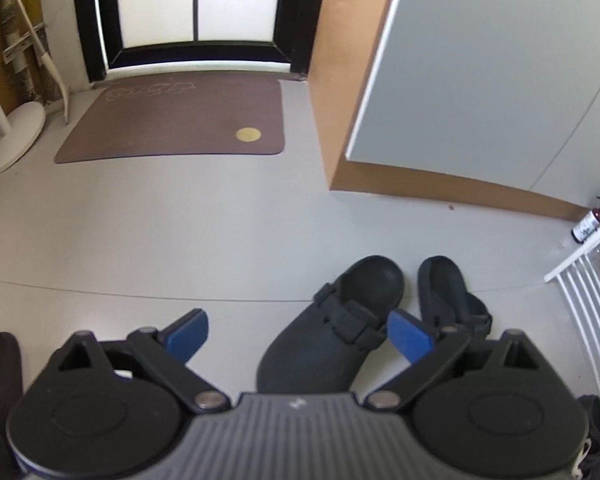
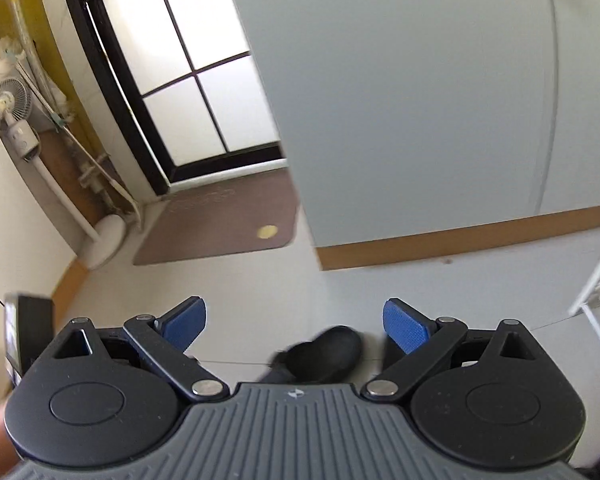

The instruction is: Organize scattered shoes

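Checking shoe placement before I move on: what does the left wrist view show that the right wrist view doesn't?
Left wrist only: both black clogs side by side on the floor, and a bottle on the white rack.

Right wrist only: a small fan on the wall.

Both: the brown doormat, the glass door, and an open, empty claw.

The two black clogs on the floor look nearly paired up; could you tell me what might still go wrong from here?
1. The right clog seems tipped on its side beside the upright left clog, so the pair may not count as tidy.
2. Both grippers are open and empty; the left gripper hangs close over the clogs and could nudge them.
3. The white rack stands near and could be bumped.
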Motion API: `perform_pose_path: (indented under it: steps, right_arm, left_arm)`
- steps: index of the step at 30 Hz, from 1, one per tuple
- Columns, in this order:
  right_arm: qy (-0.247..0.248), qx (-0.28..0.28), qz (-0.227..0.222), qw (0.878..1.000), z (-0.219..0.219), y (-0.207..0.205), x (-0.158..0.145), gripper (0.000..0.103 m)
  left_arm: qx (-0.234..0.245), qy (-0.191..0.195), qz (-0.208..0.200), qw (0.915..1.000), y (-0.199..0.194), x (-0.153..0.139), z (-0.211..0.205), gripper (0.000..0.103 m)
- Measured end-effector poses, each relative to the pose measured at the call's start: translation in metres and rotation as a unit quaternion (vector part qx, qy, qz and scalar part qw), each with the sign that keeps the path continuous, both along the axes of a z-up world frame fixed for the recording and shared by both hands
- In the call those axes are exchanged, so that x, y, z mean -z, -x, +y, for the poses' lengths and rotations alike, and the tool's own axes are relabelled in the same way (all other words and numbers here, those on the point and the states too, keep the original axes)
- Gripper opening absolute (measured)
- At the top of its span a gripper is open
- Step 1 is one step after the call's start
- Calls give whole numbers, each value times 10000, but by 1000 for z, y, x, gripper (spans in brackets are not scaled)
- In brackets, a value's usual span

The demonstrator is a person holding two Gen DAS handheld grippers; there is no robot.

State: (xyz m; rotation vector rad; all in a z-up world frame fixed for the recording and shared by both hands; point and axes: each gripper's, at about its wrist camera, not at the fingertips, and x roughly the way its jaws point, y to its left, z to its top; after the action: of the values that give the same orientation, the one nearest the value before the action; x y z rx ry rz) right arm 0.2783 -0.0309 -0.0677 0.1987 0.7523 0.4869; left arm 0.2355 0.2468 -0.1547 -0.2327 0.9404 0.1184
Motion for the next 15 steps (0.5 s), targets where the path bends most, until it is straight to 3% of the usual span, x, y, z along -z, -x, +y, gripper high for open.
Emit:
perform_pose_path:
  steps: [5,7,11,15]
  right_arm:
    - [170,-438,91,9989,38,4,38,98]
    - [166,-371,299,9987,47,5,55,98]
    - [68,-305,646,9974,56,3,81,98]
    - [208,-120,698,9973,65,-1,99,98]
  left_arm:
    - [-163,49,-70,9998,8,-1,28,98]
    - [-274,52,-98,9996,11,-1,41,92]
    - [-183,-245,-158,9994,16,7,44,92]
    - [-180,-7,44,9998,22,29,45,92]
